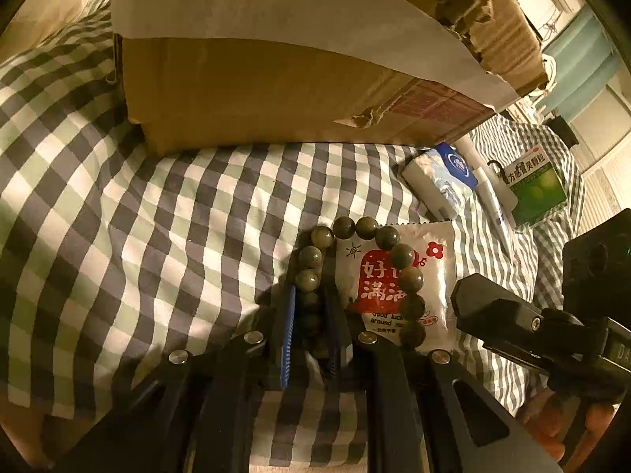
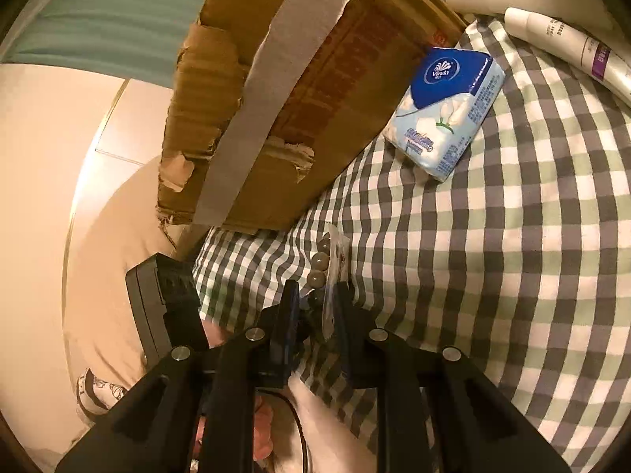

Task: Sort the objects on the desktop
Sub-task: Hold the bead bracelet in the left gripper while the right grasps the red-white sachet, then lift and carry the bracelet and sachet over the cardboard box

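A bracelet of dark green beads [image 1: 402, 254] lies looped over a white sachet with red print [image 1: 430, 276] on the checked cloth. My left gripper [image 1: 311, 299] is shut on the near-left stretch of the bracelet, with beads pinched between its pads. In the left wrist view the right gripper [image 1: 465, 295] reaches in from the right at the sachet's right edge. From the right wrist, the sachet [image 2: 335, 260] stands edge-on between the pads of my right gripper [image 2: 317, 295], which is shut on it. Several beads [image 2: 317, 262] line up just to its left.
A torn cardboard box [image 1: 276, 90] with a white tape strip stands close behind on the checked cloth [image 1: 138, 216]. A blue and white tissue pack [image 2: 445, 114], a white tube [image 2: 572, 47] and a green medicine box [image 1: 536, 189] lie to the right.
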Motion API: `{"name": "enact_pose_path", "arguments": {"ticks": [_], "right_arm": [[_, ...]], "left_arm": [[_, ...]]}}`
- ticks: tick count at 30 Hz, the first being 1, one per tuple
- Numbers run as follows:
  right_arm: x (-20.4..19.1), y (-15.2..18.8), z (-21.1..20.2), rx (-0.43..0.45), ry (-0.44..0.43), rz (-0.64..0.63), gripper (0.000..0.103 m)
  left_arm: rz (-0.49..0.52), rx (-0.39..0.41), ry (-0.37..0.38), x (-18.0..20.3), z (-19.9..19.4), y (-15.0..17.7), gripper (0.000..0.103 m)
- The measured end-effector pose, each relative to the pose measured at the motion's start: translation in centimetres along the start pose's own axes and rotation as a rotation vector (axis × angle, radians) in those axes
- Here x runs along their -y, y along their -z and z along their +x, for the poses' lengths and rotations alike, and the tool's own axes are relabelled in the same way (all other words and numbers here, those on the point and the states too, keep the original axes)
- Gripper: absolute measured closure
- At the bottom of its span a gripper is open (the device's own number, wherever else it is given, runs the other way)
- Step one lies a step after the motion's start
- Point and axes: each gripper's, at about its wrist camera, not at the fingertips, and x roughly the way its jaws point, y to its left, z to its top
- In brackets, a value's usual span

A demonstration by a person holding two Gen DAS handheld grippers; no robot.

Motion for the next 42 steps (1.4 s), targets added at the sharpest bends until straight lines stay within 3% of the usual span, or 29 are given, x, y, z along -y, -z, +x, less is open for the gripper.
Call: {"name": "enact_pose_path", "arguments": {"ticks": [6, 7, 8, 15, 21, 25, 34, 42], "right_arm": [[1.2, -1.0, 1.9, -0.022, 0.034, 0.035, 0.088], [1.2, -1.1, 1.9, -0.012, 0.035, 0.033, 0.090], [1.1, -1.2, 1.8, -0.006, 0.034, 0.032, 0.100], [0.2, -0.9, -1.6, 0.080, 0.119, -0.015, 0.100], [-3.0, 0.1, -4.3, 0.150, 0.322, -0.175, 0.100], [-4.5, 1.0, -5.6, 0.194, 0.394, -0.247, 0.100], [-9.0, 3.1, -8.0, 0.276, 0.396, -0.349, 0.100], [-12.0, 2.5, -8.5, 0.298, 0.395, -0.412, 0.100]], "left_arm": [[0.007, 0.004, -0.005, -0.1, -0.1, 0.0, 0.086], [0.010, 0.006, -0.006, 0.0, -0.1, 0.1, 0.087], [0.016, 0.012, -0.010, 0.1, -0.2, 0.1, 0.091], [0.061, 0.048, -0.035, 1.0, -0.7, 0.5, 0.092], [0.106, 0.086, -0.022, 2.3, -2.1, 1.2, 0.092], [0.149, 0.130, -0.001, 3.6, -3.8, 1.7, 0.092], [0.167, 0.260, -0.011, 4.8, -8.8, 0.7, 0.092], [0.157, 0.361, 0.014, 5.1, -13.6, -1.8, 0.092]]}}
